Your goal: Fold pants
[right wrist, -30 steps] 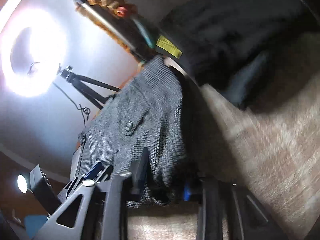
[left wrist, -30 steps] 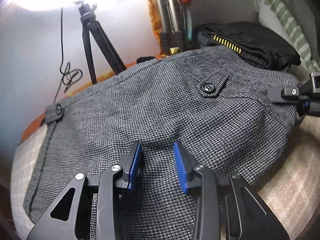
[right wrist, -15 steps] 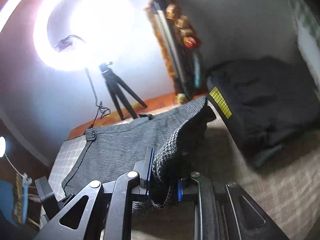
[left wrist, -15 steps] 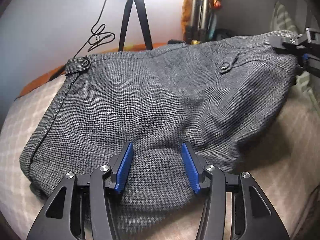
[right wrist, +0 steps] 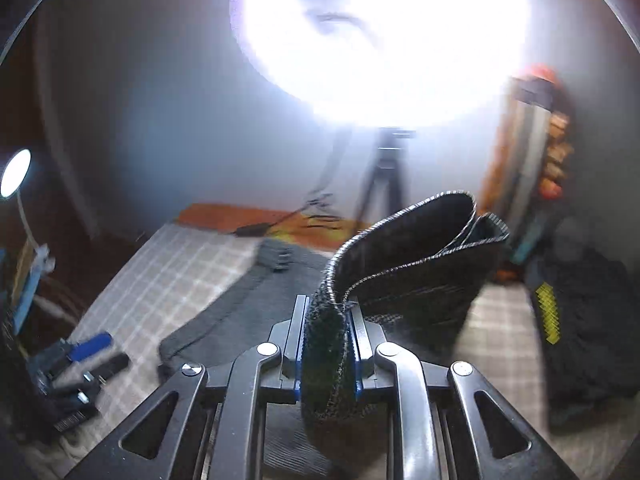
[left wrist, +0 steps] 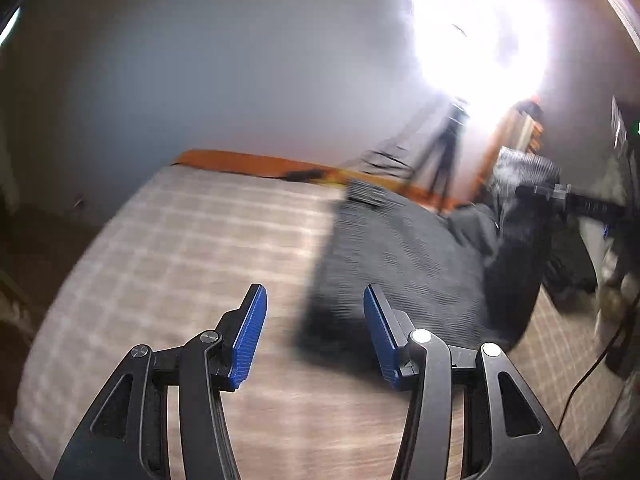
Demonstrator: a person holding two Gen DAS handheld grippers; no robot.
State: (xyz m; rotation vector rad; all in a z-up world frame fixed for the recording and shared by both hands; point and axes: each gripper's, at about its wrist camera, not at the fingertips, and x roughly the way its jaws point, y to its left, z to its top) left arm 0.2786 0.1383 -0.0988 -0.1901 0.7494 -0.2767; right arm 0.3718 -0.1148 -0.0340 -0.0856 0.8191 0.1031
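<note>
The grey houndstooth pants [left wrist: 400, 256] lie on the checked bed cover, blurred in the left wrist view. My left gripper [left wrist: 314, 336] is open and empty, above the cover at the pants' near left corner. My right gripper [right wrist: 327, 340] is shut on a bunched edge of the pants [right wrist: 404, 264] and holds it raised above the bed. The right gripper also shows in the left wrist view [left wrist: 560, 196] at the right, lifting the cloth. The left gripper shows in the right wrist view [right wrist: 80, 364] at the lower left.
A ring light [right wrist: 380, 32] on a black tripod [right wrist: 384, 184] stands behind the bed. A black bag with a yellow striped label [right wrist: 580, 320] lies at the right. The checked bed cover [left wrist: 192, 264] spreads to the left. An orange strip [left wrist: 248, 162] runs along the far edge.
My left gripper has swung left off the pants and now points over bare cover. My right gripper has lifted the gripped pants edge higher.
</note>
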